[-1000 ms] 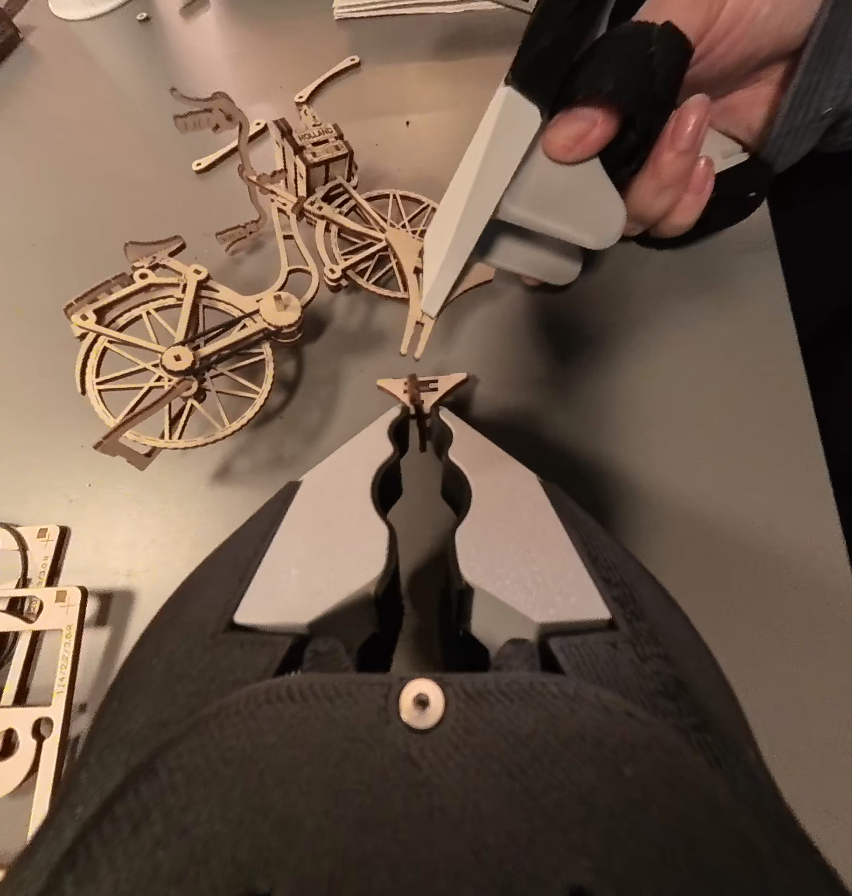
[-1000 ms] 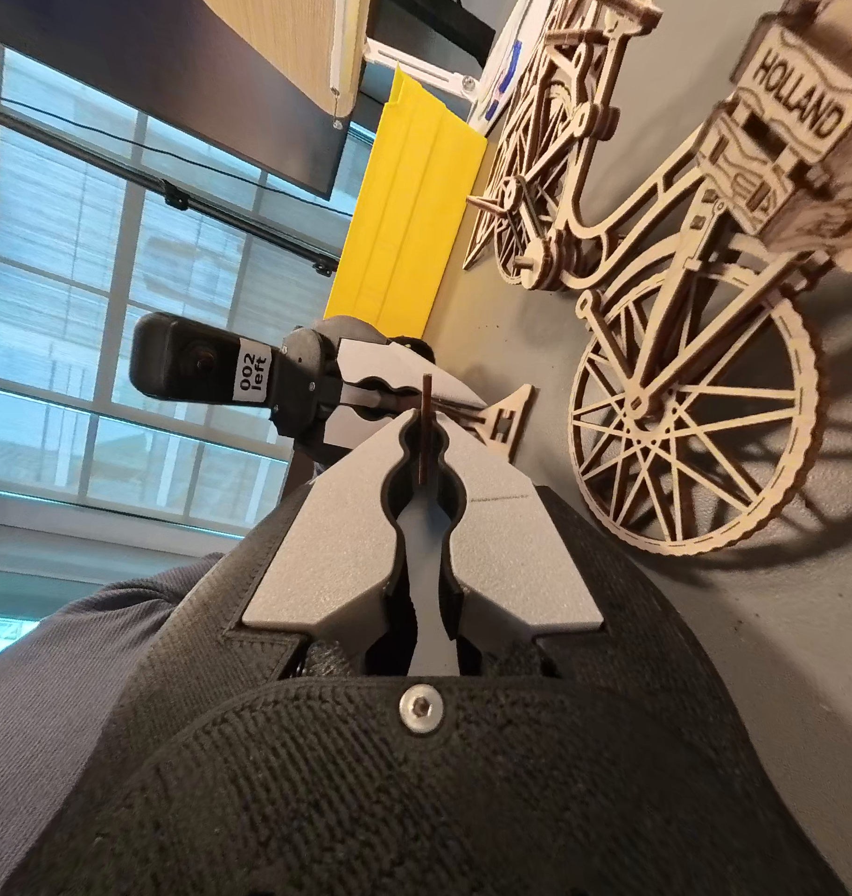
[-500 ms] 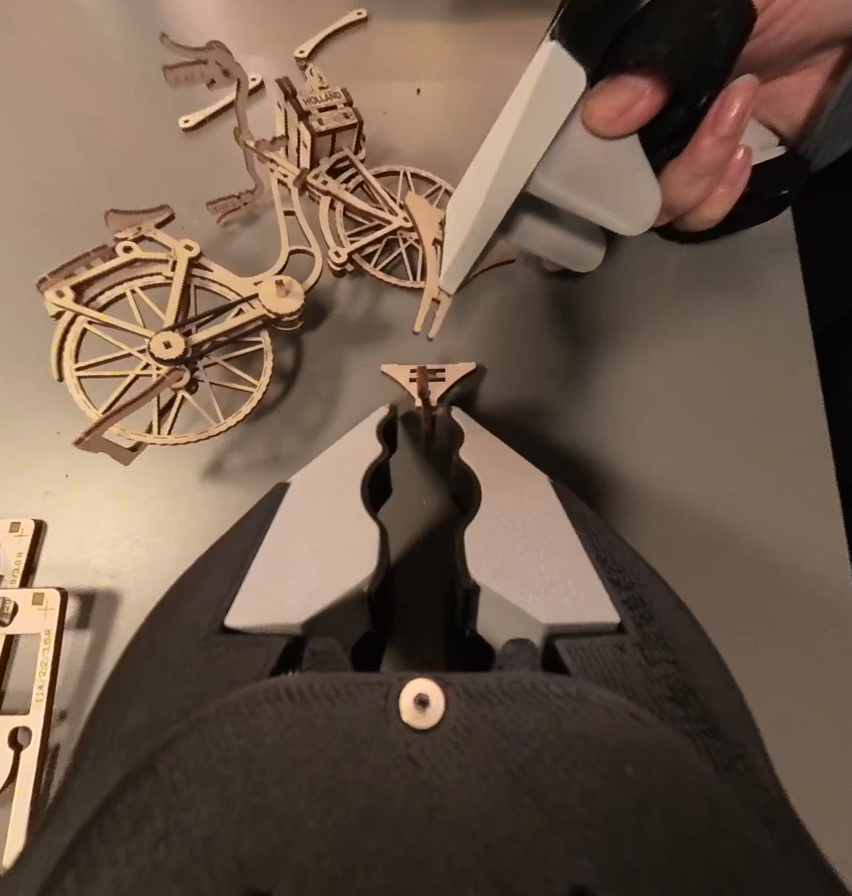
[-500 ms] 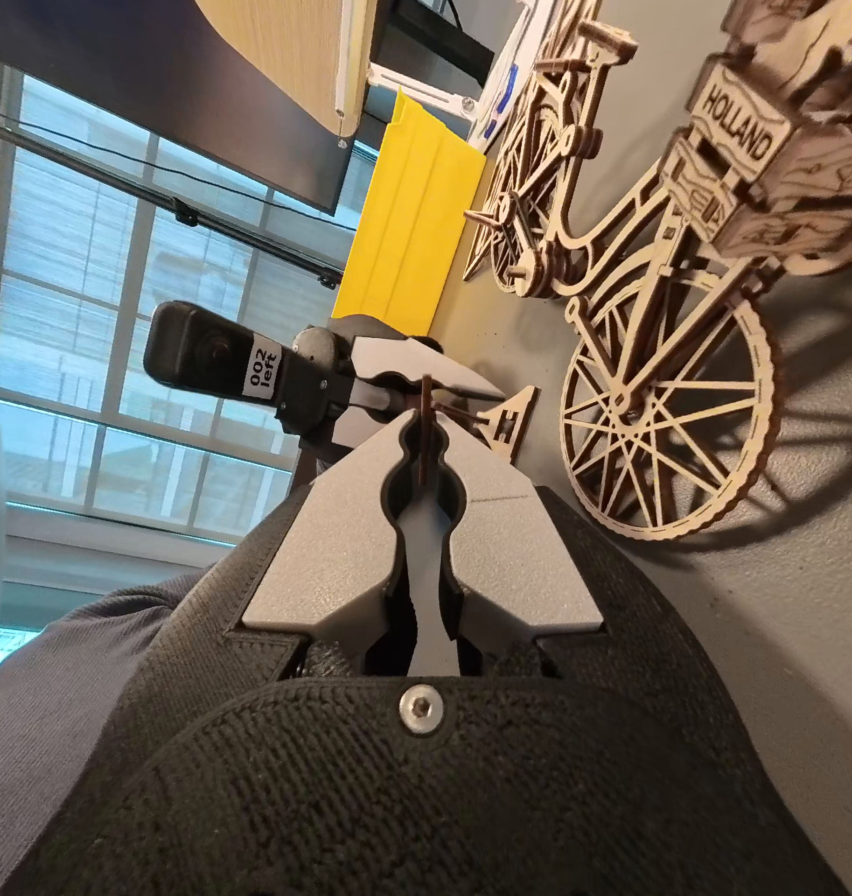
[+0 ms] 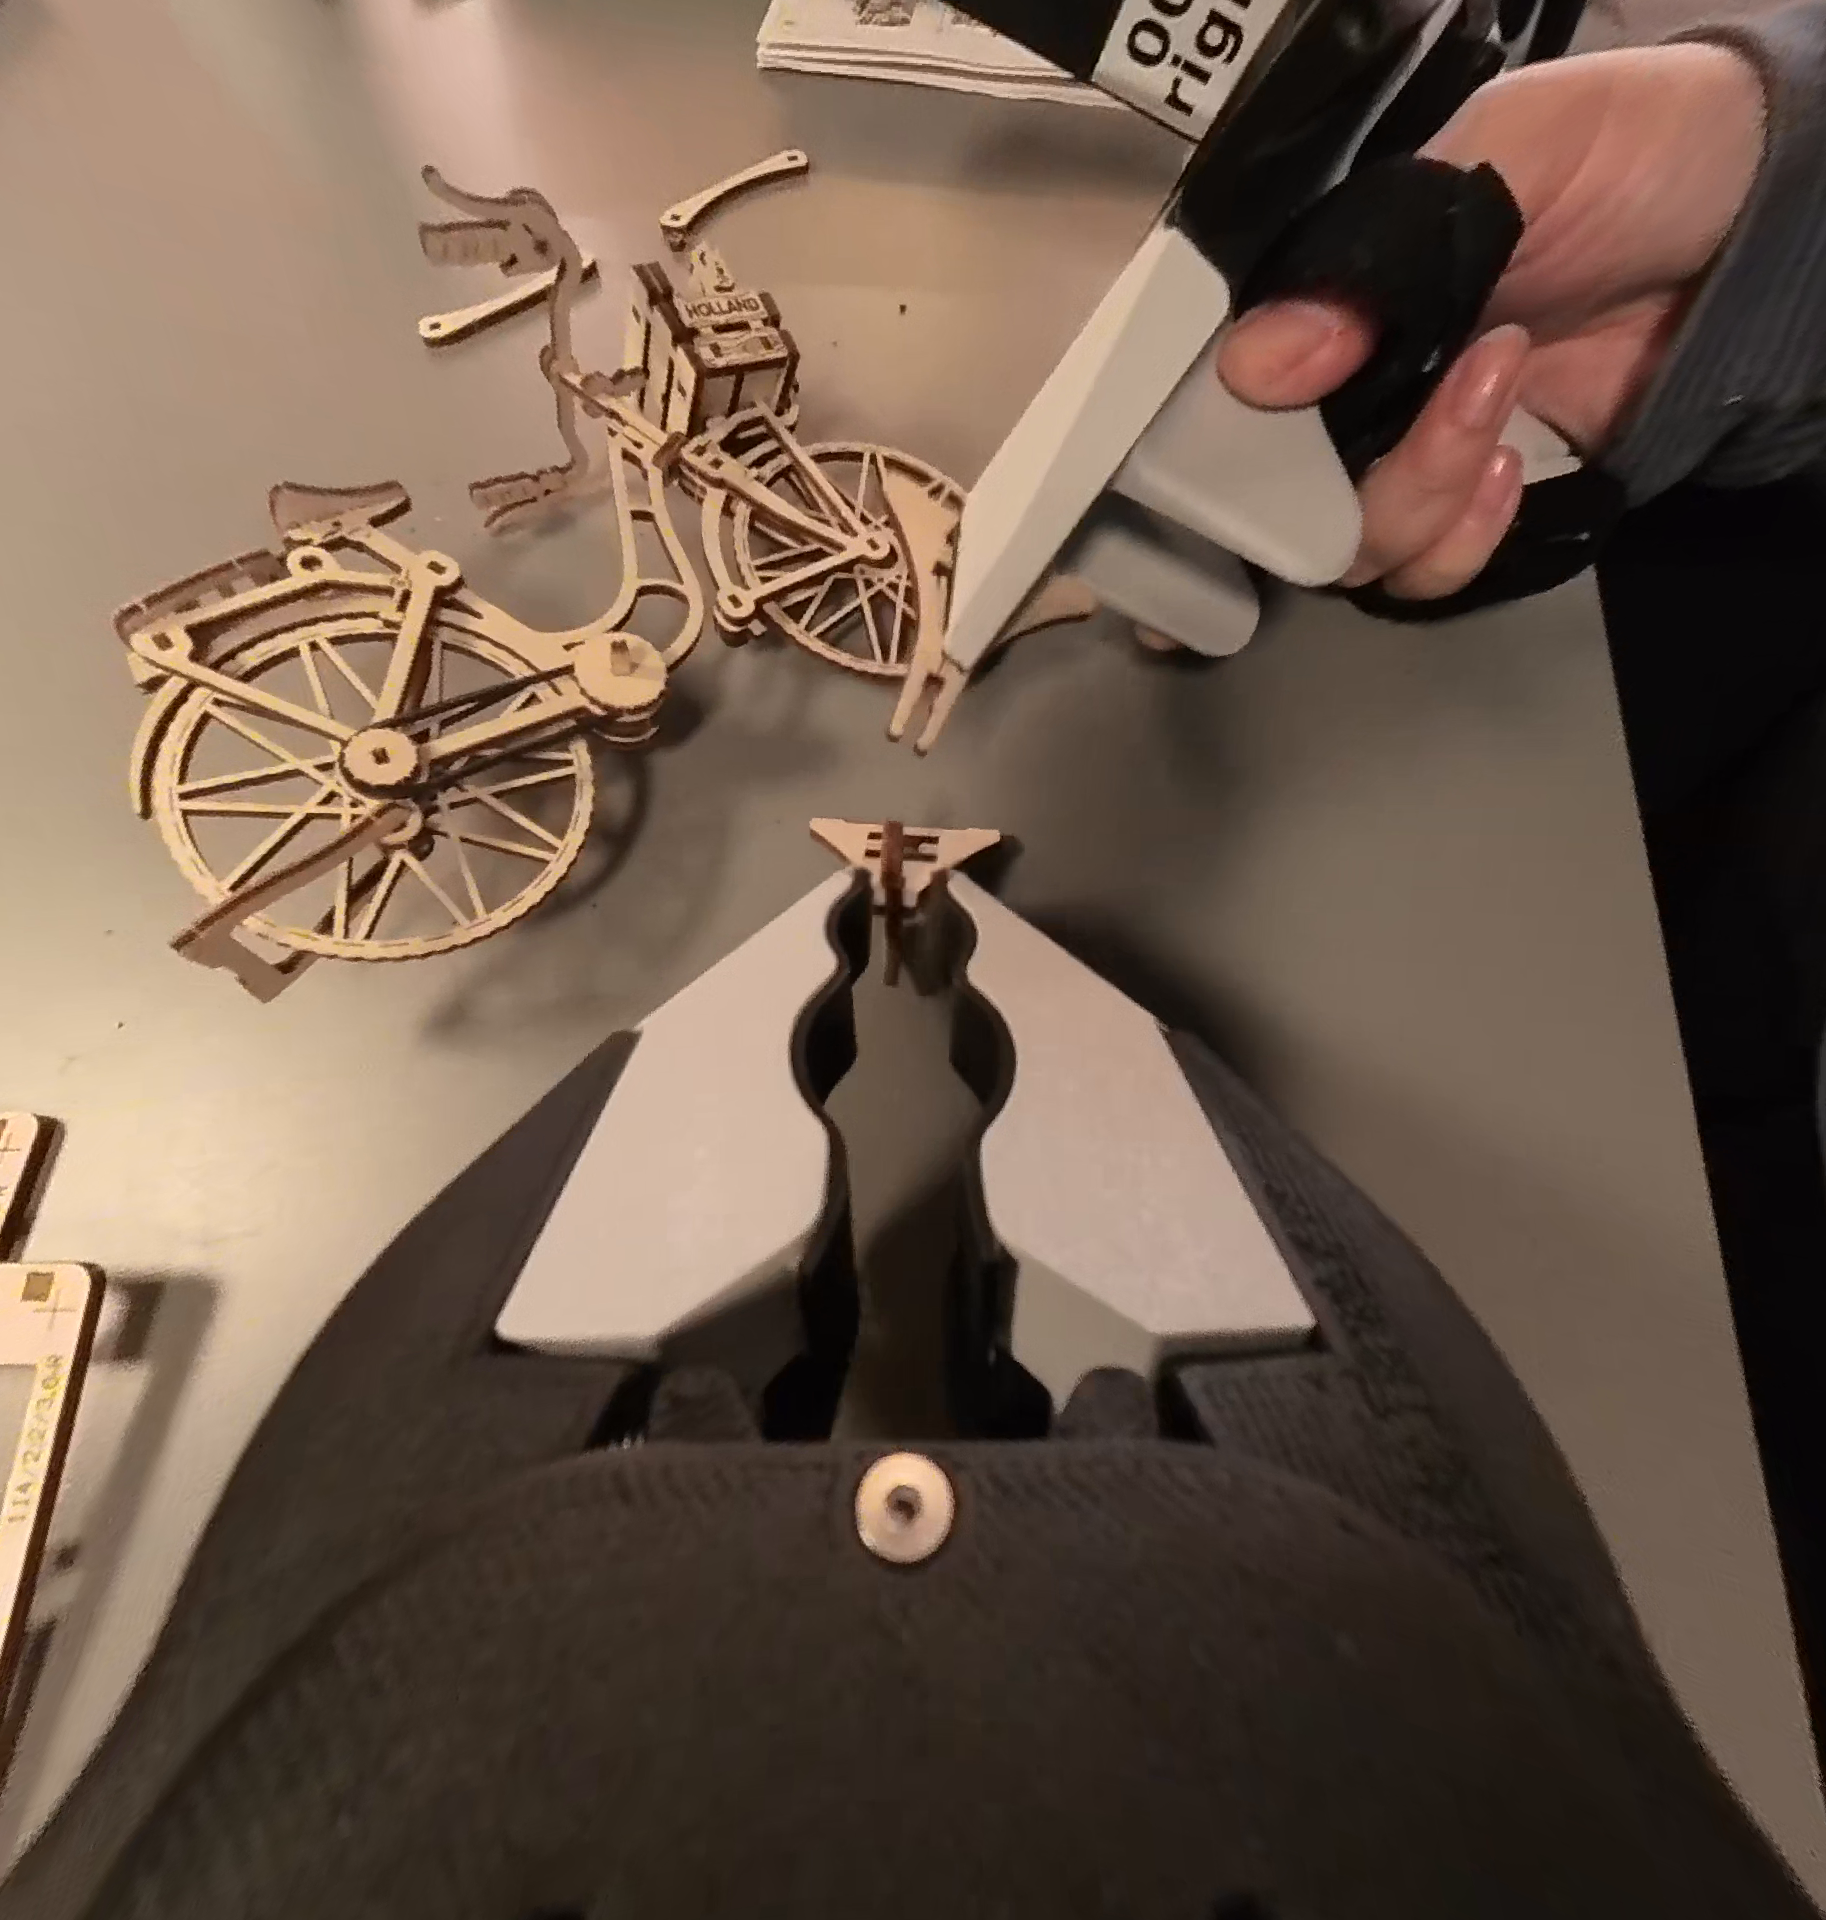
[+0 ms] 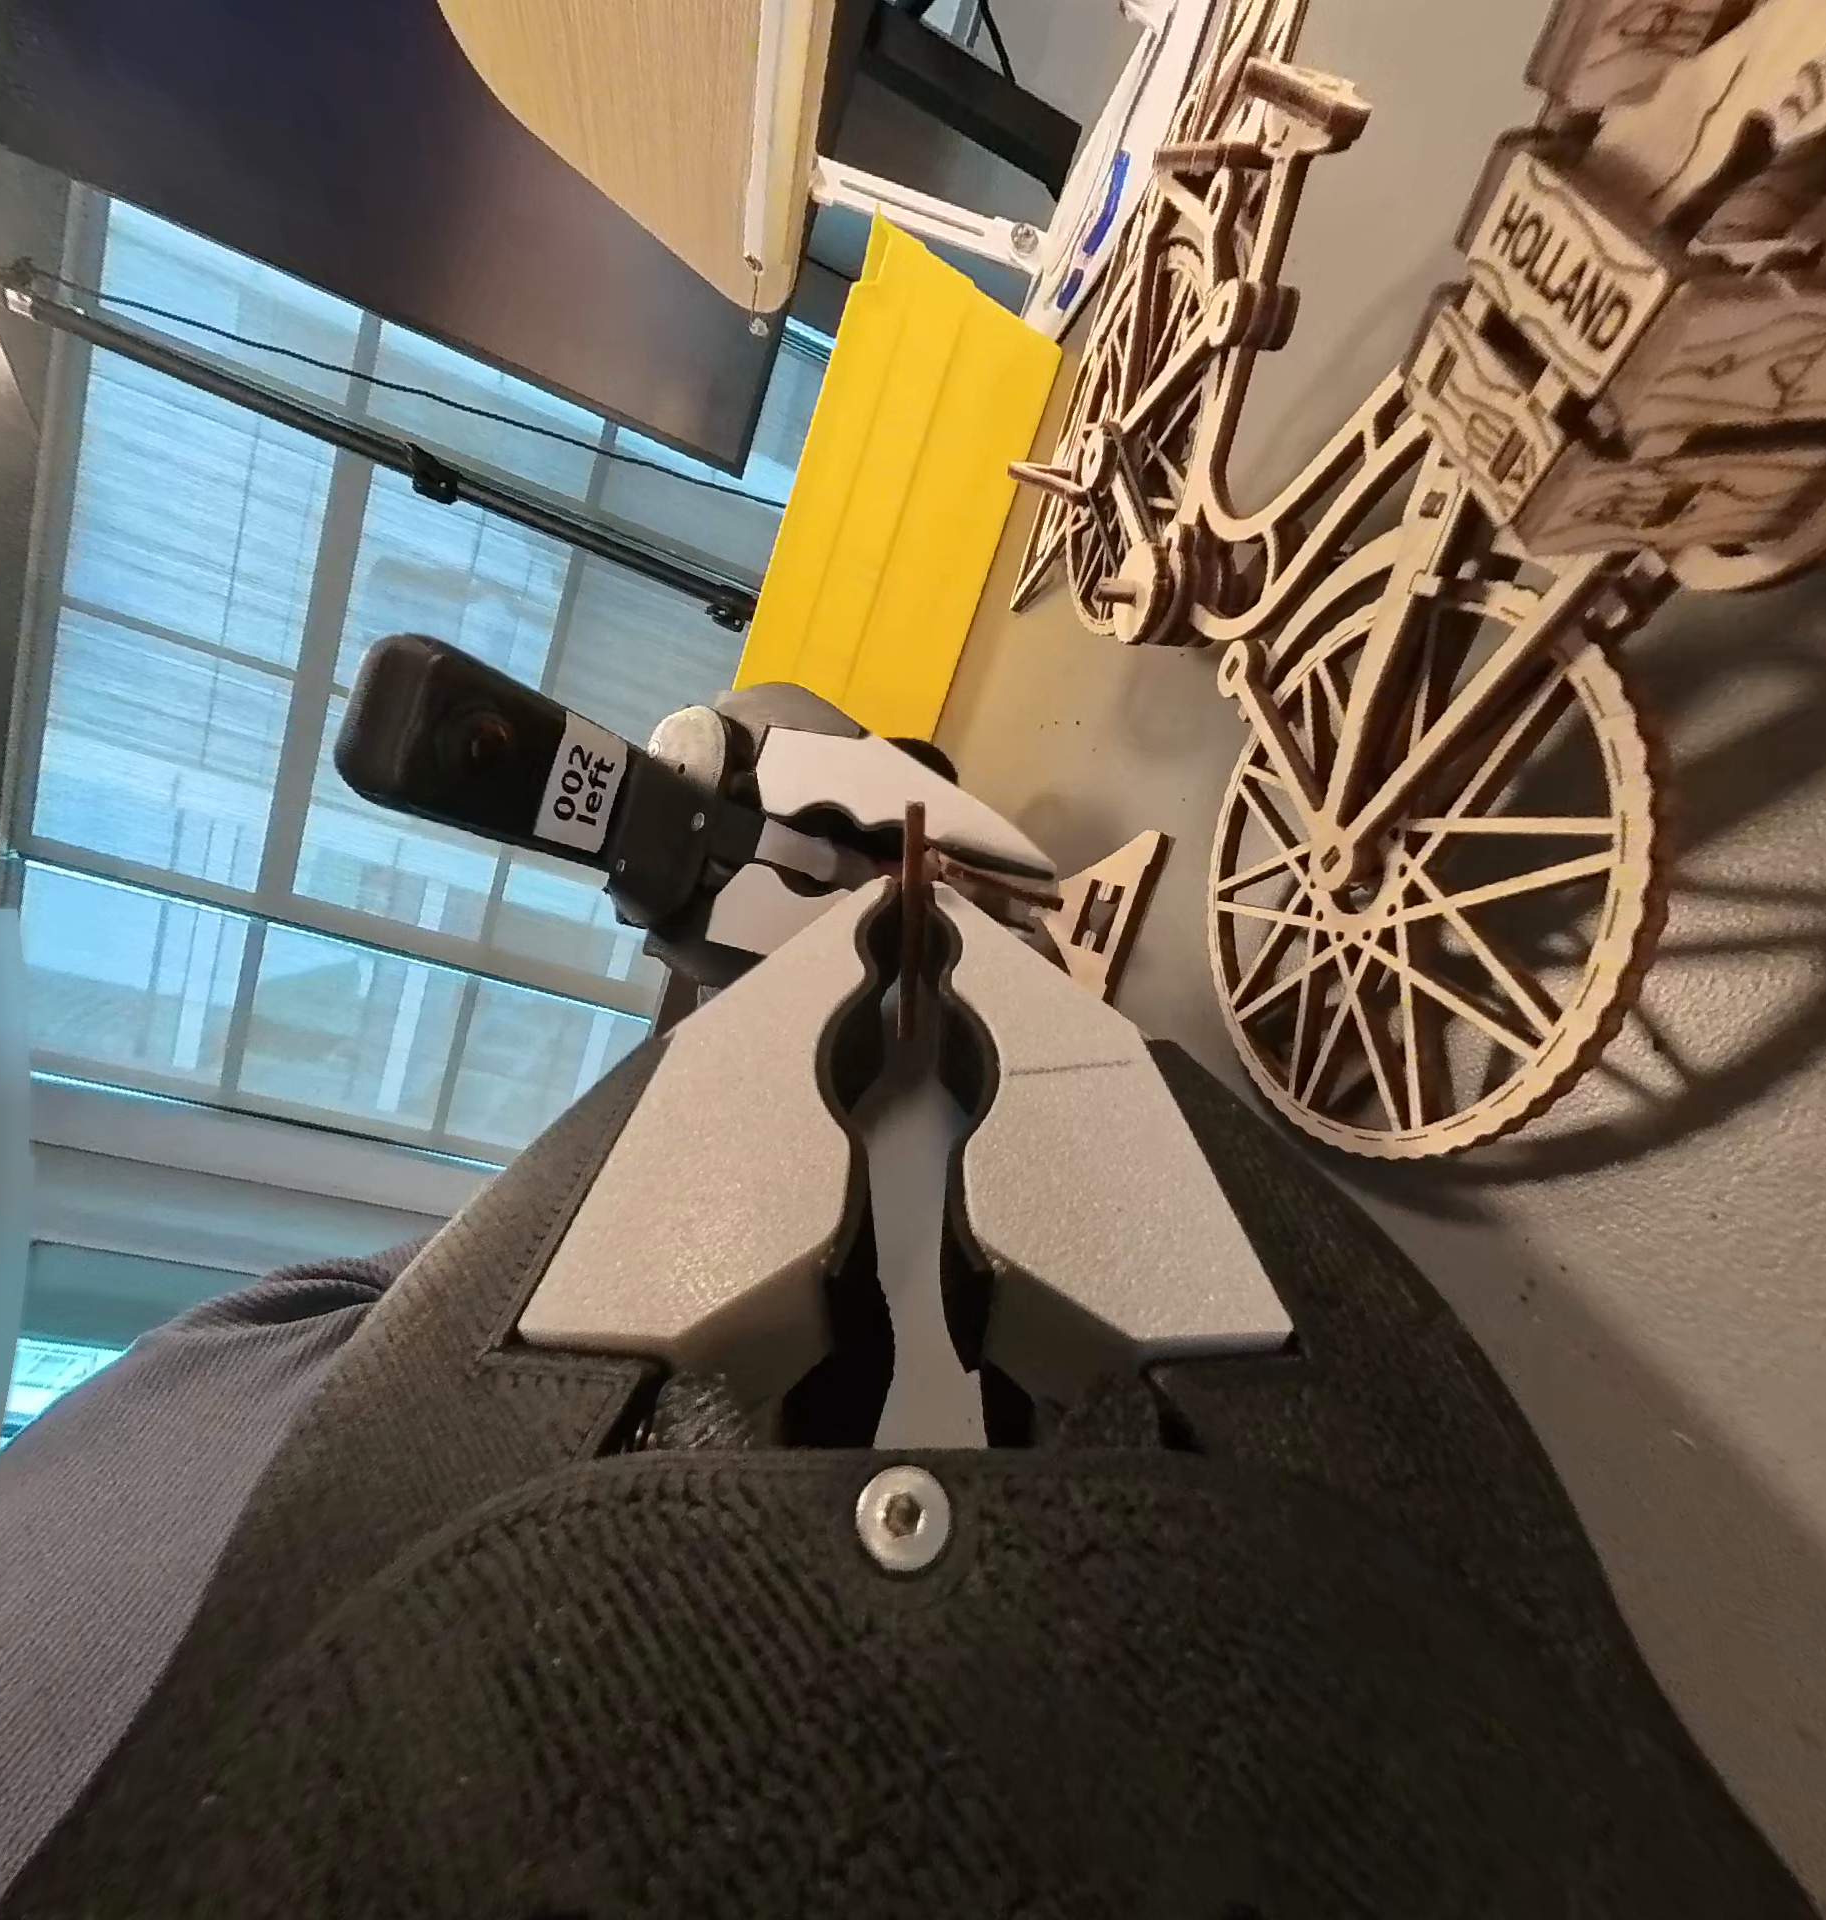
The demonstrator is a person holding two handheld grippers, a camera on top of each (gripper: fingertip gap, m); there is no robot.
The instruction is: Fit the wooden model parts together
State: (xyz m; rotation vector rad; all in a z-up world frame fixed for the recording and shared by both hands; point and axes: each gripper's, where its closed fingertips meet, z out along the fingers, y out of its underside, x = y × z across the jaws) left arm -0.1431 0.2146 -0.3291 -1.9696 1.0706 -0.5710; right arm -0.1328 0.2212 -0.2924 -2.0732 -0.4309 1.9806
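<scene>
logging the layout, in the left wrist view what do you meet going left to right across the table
cut-out wooden sheets → wooden bicycle model → triangular slotted piece in the left tongs → forked curved piece in the right tongs → person's hand

Grey claw [image 5: 904, 894] fingers, black textured housing, silver screw, grey sleeve

A thin wooden part [image 6: 911, 914] is clamped edge-on between the right gripper [image 6: 909, 925] fingertips. Beyond it, a slotted triangular piece [image 6: 1106, 914] is held by the left gripper [image 6: 992, 862], near the wooden bicycle [image 6: 1408, 727].
</scene>
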